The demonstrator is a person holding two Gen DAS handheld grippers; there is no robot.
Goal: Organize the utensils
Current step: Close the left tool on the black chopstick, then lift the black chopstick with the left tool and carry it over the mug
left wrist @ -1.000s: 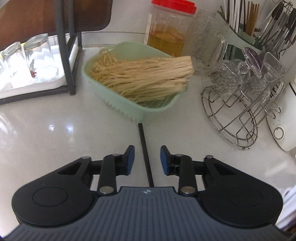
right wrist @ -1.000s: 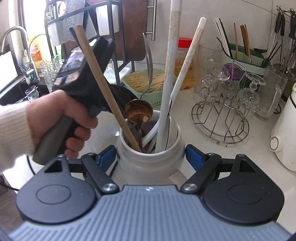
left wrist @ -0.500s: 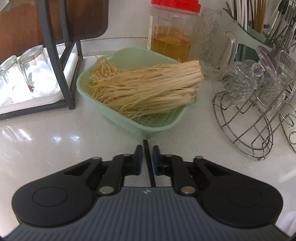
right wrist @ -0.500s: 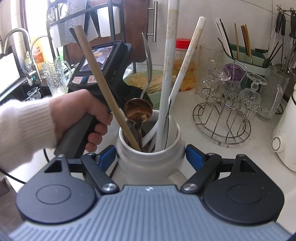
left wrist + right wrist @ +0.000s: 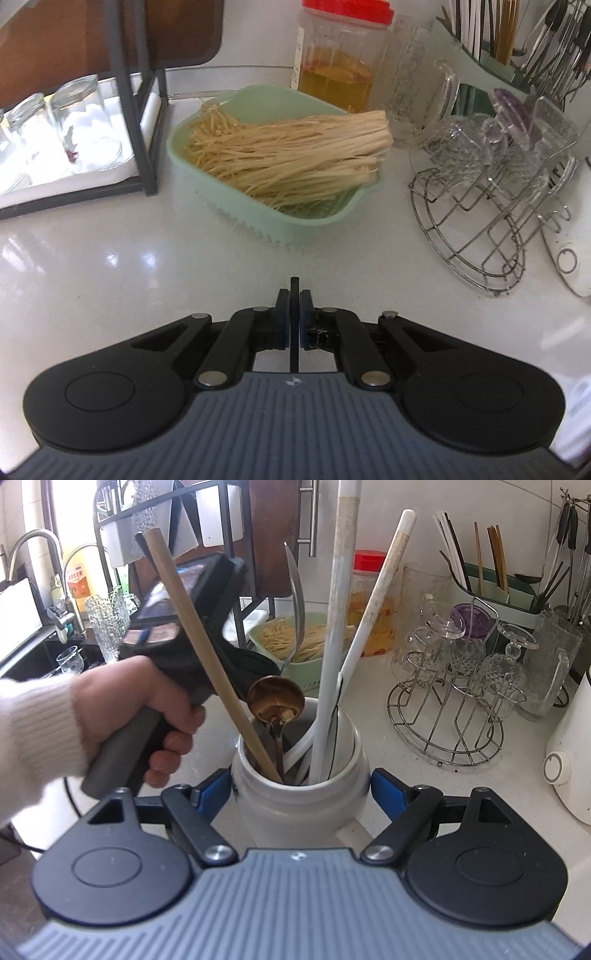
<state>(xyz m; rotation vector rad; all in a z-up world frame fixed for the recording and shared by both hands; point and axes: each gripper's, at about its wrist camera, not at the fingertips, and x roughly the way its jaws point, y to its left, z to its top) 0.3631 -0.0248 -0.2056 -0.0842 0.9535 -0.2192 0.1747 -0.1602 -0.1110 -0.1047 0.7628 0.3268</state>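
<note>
On the left, a hand (image 5: 125, 709) in a cream sleeve (image 5: 33, 738) holds the left gripper (image 5: 294, 314), its jaws clamped on a thin black chopstick (image 5: 294, 286) that juts just past the pads above the white desk (image 5: 110, 266). Beyond it sits a green basket (image 5: 310, 219) of pale noodles (image 5: 295, 155). Further right, the right gripper (image 5: 301, 794) has its blue pads pressed to both sides of a white ceramic jar (image 5: 299, 812) holding a wooden stick (image 5: 199, 642), a brass spoon (image 5: 275, 701) and white utensils (image 5: 336, 627). A wire glass rack (image 5: 447, 716) stands at the far right.
</note>
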